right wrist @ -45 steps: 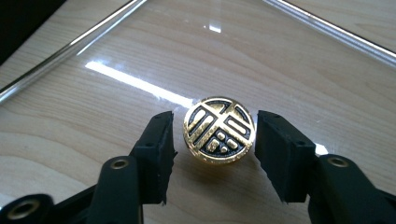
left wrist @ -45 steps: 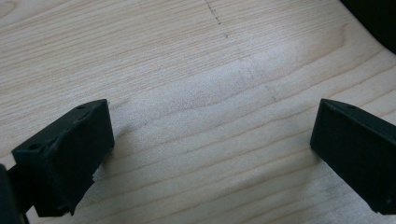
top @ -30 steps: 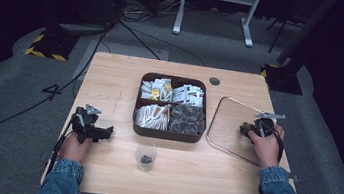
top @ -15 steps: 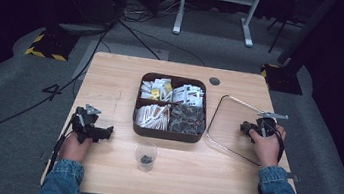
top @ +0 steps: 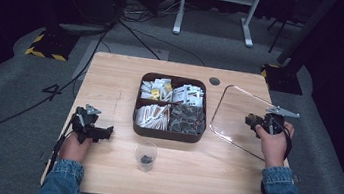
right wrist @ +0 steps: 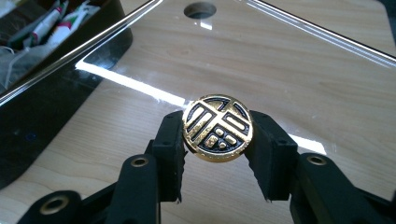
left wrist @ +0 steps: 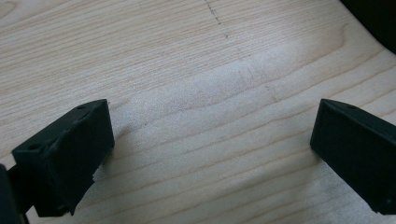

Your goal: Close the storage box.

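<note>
Cup [top: 145,155] contents: small dark bits, too small to ID in high view. Tray [top: 168,133] packets: print illegible. Left gripper [left wrist: 210,140] view: both jaws cut off by bottom edge, right one also by frame side. Right gripper [right wrist: 218,140] view: tray [right wrist: 70,32] cut by top-left corner; knob [right wrist: 217,128] underside hidden btwn pads.

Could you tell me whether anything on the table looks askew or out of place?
The clear lid is off the compartment box and tilted beside it, the right gripper clamping its gold and black knob. The small cup stands upright; nothing looks spilled.
</note>
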{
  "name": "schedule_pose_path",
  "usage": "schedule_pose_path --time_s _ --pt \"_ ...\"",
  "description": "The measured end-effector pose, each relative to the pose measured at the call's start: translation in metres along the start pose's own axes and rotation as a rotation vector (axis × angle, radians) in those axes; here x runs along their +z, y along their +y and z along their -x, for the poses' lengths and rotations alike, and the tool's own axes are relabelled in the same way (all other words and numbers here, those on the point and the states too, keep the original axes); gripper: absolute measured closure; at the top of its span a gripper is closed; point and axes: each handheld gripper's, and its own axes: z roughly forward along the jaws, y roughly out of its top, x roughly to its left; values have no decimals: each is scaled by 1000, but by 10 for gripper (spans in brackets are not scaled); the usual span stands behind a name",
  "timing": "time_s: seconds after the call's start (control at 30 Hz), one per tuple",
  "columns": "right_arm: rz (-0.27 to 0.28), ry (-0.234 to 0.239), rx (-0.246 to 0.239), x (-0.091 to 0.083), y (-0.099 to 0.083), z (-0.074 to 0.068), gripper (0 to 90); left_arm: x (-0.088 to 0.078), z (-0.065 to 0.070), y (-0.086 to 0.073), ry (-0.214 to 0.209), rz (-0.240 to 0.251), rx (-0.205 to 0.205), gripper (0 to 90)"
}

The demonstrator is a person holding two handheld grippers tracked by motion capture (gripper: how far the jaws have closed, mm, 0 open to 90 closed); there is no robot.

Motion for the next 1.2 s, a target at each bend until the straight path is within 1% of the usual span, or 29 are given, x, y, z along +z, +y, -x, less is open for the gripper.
schedule_pose_path --time_s 0.07,0.3,0.4,0.47,0.6,0.7,0.77,0.9,1.0,1.2 --pt "14 -1 4 -4 2 -1 584 0 0 0 0 0 0 0" --pt "68 -6 -14 -14 8 -5 584 0 0 0 0 0 0 0" --pt "80 -6 -13 -18 10 -7 585 0 0 0 0 0 0 0" --pt "95 -6 -21 -21 12 -7 584 0 0 0 0 0 0 0" --pt "113 6 -17 -26 17 -7 584 0 0 0 1 0 0 0" --pt "117 10 -16 -29 23 -8 585 0 0 0 1 -1 0 0" --pt "125 12 -23 -29 27 -10 585 0 0 0 1 -2 1 0" --pt "116 18 -40 -28 34 -14 585 0 0 0 0 0 0 0" --pt "112 29 -45 -26 41 -20 585 1 -1 1 -3 -1 8 0" --pt "105 51 -60 -19 54 -34 585 1 -1 1 -3 -1 6 0"
